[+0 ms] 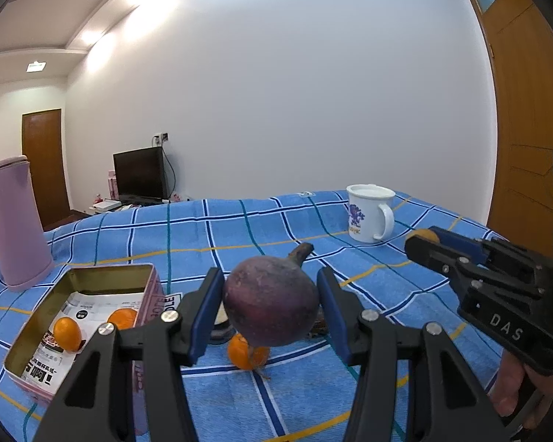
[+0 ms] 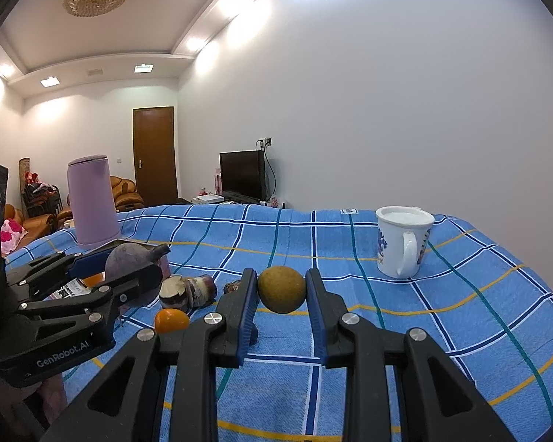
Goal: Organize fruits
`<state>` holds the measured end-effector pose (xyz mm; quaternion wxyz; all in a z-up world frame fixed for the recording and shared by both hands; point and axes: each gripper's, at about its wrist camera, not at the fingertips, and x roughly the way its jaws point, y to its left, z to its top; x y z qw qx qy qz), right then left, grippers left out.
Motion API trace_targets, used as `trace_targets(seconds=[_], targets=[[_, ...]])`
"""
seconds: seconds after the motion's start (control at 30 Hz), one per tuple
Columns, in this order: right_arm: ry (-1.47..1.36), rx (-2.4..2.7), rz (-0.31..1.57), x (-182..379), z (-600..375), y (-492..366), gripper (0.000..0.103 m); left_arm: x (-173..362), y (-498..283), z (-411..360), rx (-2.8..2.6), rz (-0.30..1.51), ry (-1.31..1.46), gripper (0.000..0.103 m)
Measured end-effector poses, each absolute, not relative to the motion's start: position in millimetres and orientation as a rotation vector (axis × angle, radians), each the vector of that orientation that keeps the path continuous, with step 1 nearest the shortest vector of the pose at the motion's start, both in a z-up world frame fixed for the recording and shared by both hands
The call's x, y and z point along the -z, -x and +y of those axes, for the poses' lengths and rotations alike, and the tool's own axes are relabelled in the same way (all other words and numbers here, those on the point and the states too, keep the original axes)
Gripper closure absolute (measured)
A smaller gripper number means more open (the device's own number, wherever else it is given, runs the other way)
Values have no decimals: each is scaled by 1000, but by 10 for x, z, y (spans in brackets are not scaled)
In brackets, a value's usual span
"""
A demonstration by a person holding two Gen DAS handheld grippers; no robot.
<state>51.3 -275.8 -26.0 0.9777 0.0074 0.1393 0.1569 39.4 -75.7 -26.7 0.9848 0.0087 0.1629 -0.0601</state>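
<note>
Left hand-held gripper (image 1: 271, 311): clamped on a purple mangosteen (image 1: 272, 300) above the blue checked cloth (image 1: 313, 386), stem tilted up and away, rightward.
Right hand-held gripper (image 2: 282, 294): gripping a round brownish-yellow fruit (image 2: 282, 289); no clear long axis.
Tin box (image 1: 29, 331): lower left, two kumquats (image 1: 67, 333) inside.

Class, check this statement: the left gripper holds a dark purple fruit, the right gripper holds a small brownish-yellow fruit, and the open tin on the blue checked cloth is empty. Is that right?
Not quite. The tin is not empty: the left wrist view shows two small orange fruits and printed paper inside. The rest stands: the left gripper holds the purple fruit, the right gripper the brownish-yellow fruit.
</note>
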Motion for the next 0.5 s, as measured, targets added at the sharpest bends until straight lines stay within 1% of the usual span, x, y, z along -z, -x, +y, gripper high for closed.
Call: trace_targets(seconds=[0.5], targets=[[-12,-358,303,269,-2545,-575,74,286,-450,-564,89,354,-7,49]])
